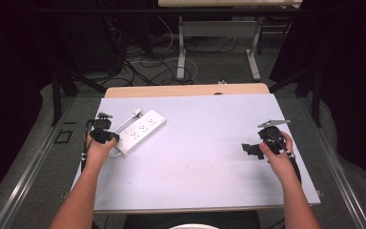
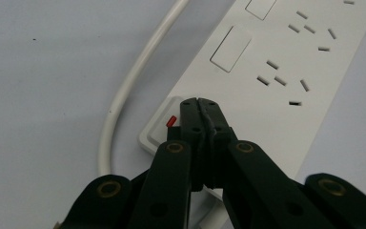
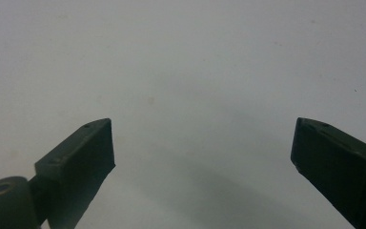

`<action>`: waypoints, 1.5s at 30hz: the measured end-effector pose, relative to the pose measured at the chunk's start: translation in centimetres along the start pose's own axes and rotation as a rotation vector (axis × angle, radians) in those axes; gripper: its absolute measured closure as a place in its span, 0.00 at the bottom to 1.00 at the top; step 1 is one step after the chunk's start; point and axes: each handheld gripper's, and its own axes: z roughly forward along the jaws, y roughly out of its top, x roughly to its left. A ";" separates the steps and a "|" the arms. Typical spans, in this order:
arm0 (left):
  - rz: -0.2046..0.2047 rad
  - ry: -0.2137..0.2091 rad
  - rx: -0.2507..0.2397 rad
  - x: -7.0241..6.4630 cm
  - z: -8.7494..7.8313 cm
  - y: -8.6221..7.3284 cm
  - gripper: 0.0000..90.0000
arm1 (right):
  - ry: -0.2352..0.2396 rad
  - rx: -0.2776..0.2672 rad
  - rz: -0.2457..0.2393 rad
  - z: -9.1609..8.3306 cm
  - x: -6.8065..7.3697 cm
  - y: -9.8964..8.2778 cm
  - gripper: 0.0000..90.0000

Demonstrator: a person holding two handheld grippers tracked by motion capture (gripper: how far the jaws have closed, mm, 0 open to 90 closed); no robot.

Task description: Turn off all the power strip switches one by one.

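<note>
Power strip (image 1: 140, 131), white and hard, lies on the table's (image 1: 209, 167) left side. It looks light and may slide (hold its long sides). Left gripper (image 2: 199, 102) is pinched closed, tips at the switch (image 2: 171, 120), holding nothing. Right gripper (image 3: 202, 143) gapes wide, holding nothing.

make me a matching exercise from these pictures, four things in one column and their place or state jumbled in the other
Things:
1. left gripper
2. right gripper
3. power strip
4. white cable

Place or state:
A. fingers spread wide over bare table
B. lies flat on the left part of the table, white, with rows of sockets
C. fingers closed together, tips at the switch end of the strip by a small red mark
D. curves away from the strip's end across the table top

Pairs: 1-C, 2-A, 3-B, 4-D
</note>
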 end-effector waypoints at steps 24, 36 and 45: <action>0.033 0.042 0.002 -0.6 -0.2 0.0 1.00 | 0.008 0.003 -0.002 0.0 0.2 0.0 0.07; 0.010 0.018 0.002 -0.4 -0.3 0.4 1.00 | 0.002 0.006 -0.001 0.2 0.1 -0.1 0.07; -0.018 -0.021 -0.044 -0.5 -1.0 1.5 1.00 | 0.003 0.005 0.000 0.1 0.1 -0.1 0.07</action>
